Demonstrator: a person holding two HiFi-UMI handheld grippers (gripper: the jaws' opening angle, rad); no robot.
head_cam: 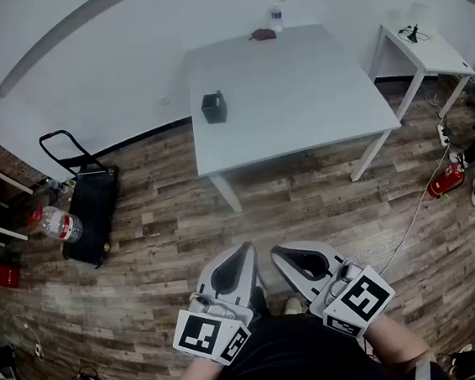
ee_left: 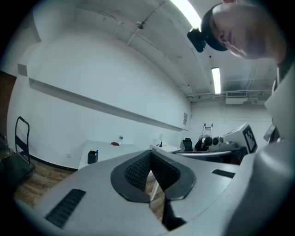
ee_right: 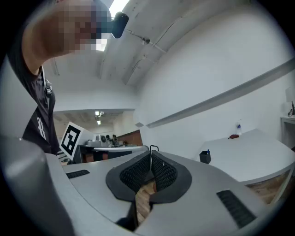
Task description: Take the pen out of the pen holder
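Observation:
A black pen holder [head_cam: 214,108] stands near the left edge of the white table [head_cam: 312,93], with a pen's tip poking out of its top. It shows small in the left gripper view as the pen holder [ee_left: 92,156] and in the right gripper view as the pen holder [ee_right: 204,157] with a blue pen end. Both grippers are held close to the person's body, far from the table. The left gripper [head_cam: 240,252] is shut and empty. The right gripper [head_cam: 280,253] is shut and empty too.
A water bottle [head_cam: 277,16] and a small dark red object [head_cam: 262,34] sit at the table's far edge. A smaller white side table [head_cam: 425,47] stands at right. A black hand cart [head_cam: 87,201] and a large bottle [head_cam: 58,223] lie on the wooden floor at left; cables and a red object [head_cam: 446,180] at right.

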